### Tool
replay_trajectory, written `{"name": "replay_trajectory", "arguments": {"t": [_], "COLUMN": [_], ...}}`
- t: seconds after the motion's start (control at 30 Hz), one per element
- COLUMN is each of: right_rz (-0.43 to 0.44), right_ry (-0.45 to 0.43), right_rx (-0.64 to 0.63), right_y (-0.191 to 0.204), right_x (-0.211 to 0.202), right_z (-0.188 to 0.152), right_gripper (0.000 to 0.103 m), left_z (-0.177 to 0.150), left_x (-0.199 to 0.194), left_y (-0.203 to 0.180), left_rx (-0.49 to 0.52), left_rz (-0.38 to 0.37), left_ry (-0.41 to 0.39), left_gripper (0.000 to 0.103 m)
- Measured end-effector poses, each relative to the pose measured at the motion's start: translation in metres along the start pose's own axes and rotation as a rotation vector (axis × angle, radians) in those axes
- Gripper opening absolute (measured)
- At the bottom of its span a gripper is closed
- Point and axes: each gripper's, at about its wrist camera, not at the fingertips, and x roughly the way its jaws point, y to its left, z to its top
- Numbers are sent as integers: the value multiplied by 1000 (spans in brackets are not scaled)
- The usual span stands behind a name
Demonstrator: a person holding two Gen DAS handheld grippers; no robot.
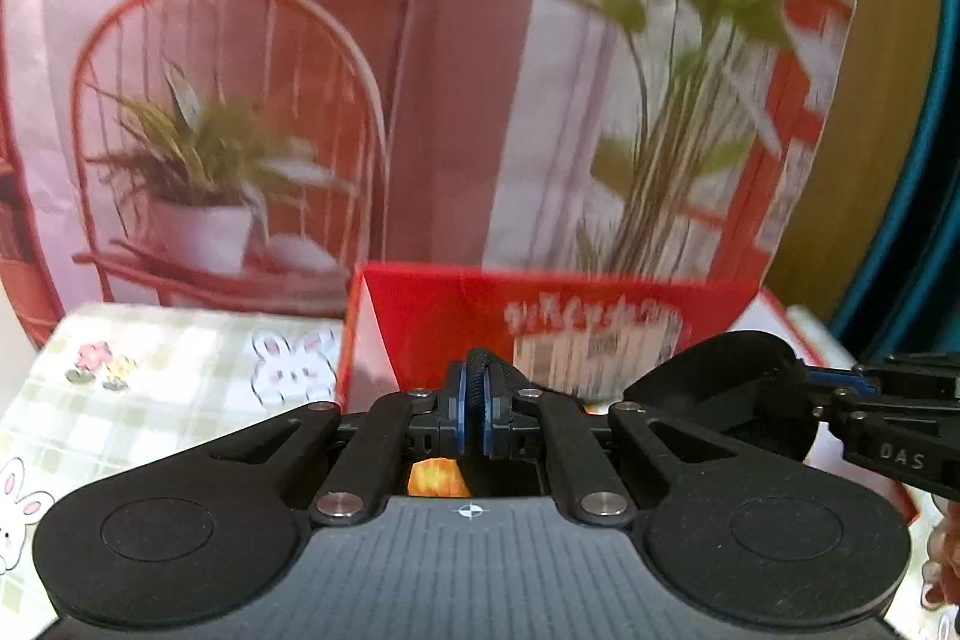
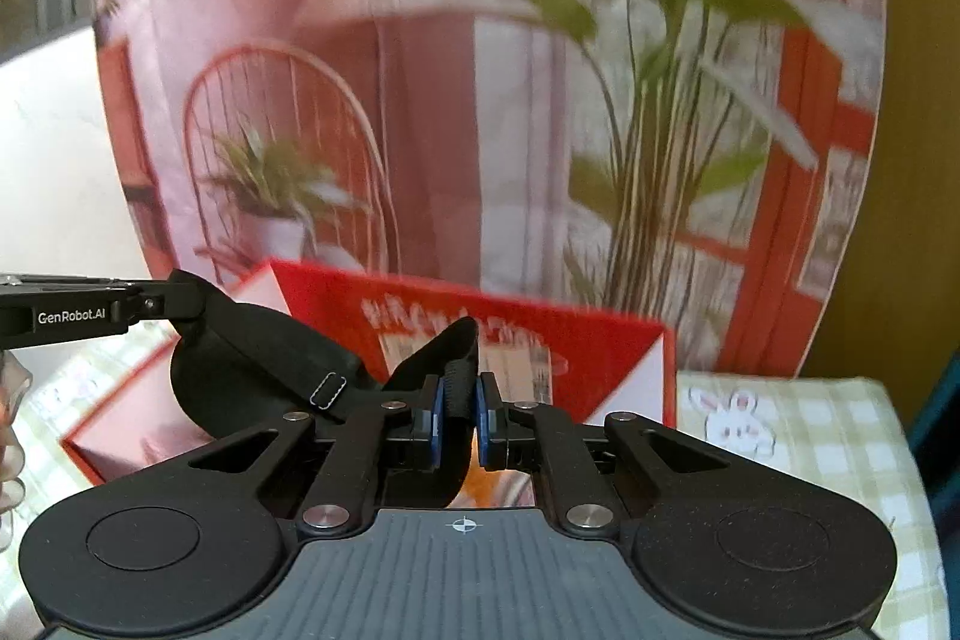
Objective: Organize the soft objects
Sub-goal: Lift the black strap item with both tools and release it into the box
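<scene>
Left gripper [image 1: 478, 400] and right gripper [image 2: 461, 409] both clamp the black eye mask [image 2: 252, 358].

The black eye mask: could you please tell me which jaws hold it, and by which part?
Both: the left gripper pinches the black eye mask at one end, the right gripper at the other.

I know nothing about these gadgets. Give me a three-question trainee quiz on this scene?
1. True or false: both grippers pinch the same black eye mask.
2. What colour is the open box beneath it?
3. The tablecloth shows: A) bunnies B) cars C) stars.

Key:
1. True: the right gripper and the left gripper each clamp part of it.
2. Red.
3. A.
</scene>
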Motion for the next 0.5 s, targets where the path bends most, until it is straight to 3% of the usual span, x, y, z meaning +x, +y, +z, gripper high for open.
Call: {"name": "replay_trajectory", "arguments": {"t": [0.17, 0.5], "right_rz": [-5, -25], "right_ry": [108, 148], "right_rx": [-25, 3], "right_y": [0, -4], "right_x": [25, 33], "right_z": [-12, -22], "right_gripper": [10, 12], "left_z": [-8, -13], "left_x": [17, 23], "left_y": [0, 0], "left_rx": [35, 56], "left_rz": [-9, -15], "left_ry": [77, 131], "left_gripper": [6, 7]}}
